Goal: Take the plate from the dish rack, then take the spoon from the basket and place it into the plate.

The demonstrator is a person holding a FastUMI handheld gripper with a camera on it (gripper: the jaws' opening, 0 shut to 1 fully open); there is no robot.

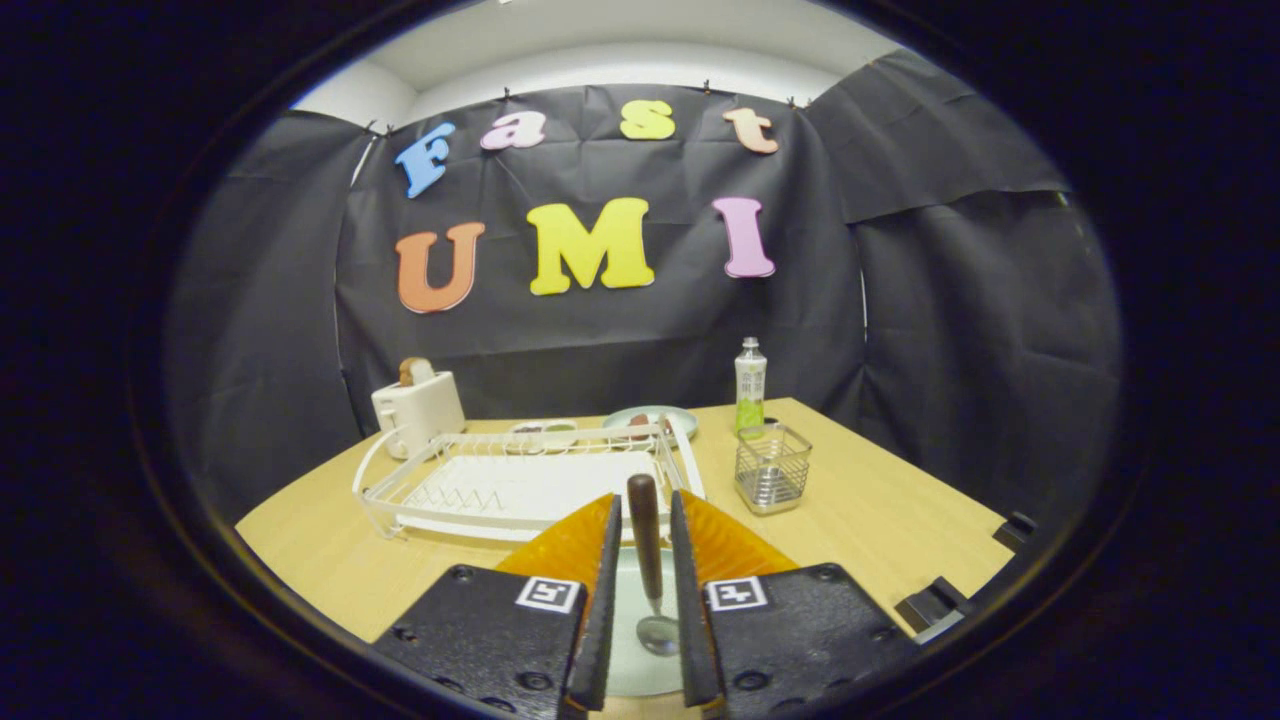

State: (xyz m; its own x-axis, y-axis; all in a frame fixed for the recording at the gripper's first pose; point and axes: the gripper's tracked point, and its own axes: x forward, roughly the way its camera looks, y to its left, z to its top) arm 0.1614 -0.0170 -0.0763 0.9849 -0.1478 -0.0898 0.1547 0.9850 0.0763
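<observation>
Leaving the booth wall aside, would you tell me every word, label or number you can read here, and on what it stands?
Bottle label: too small to read.
Square marker on the gripper: a pattern, no words.
Toaster, wire basket: no text seen.
The fingers flank the spoon over the plate; whether they grip it is unclear.

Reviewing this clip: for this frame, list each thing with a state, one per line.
Gripper: fingers slightly apart, flanking the spoon, not clearly pressing it.
Dark-handled metal spoon: lying between the fingers, bowl on the plate.
Pale round plate: flat on the table, under the fingers.
White wire dish rack: empty.
Small wire basket: upright, empty.
White toaster: bread sticking up.
</observation>
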